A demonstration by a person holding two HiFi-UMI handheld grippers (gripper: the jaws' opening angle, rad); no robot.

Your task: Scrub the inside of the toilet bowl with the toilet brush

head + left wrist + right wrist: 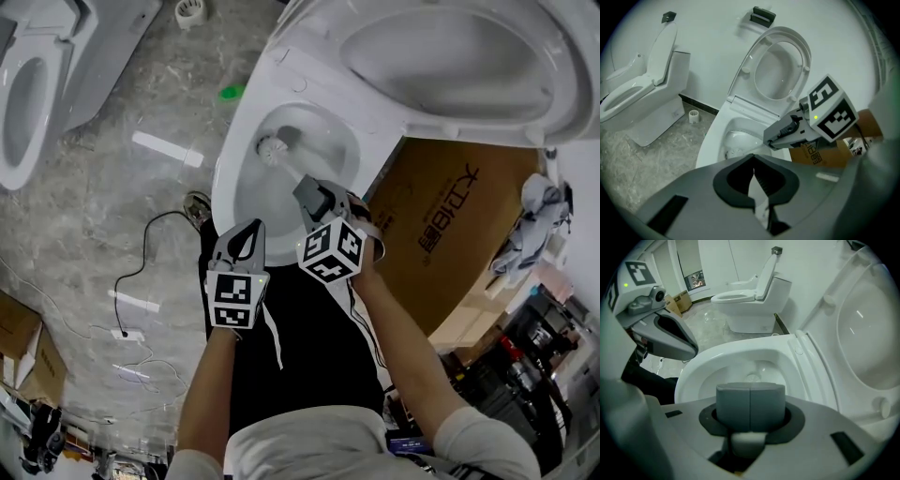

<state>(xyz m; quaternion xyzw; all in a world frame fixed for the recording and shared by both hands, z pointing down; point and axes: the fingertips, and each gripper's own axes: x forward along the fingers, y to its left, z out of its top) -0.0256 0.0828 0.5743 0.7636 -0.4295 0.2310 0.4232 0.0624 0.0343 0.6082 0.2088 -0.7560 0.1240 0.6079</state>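
The white toilet bowl (246, 141) stands open with its lid (450, 56) raised. A toilet brush has its white bristle head (273, 147) down inside the bowl, and the handle slants up to my right gripper (309, 192), which is shut on it. In the right gripper view the grey pads (750, 406) are pressed together over the bowl (740, 363), with a bit of white handle (747, 444) beneath them. My left gripper (249, 231) hangs at the bowl's near rim, shut on nothing. Its dark jaws (753, 174) meet in the left gripper view, and the right gripper (787, 133) shows above them.
A second toilet (28, 103) stands on the marble floor at the far left. Right of the bowl leans a brown cardboard box (450, 225), with a crumpled cloth (536, 220) beyond it. On the floor are a black cable (141, 253), a green spot (231, 92) and a white holder (190, 11).
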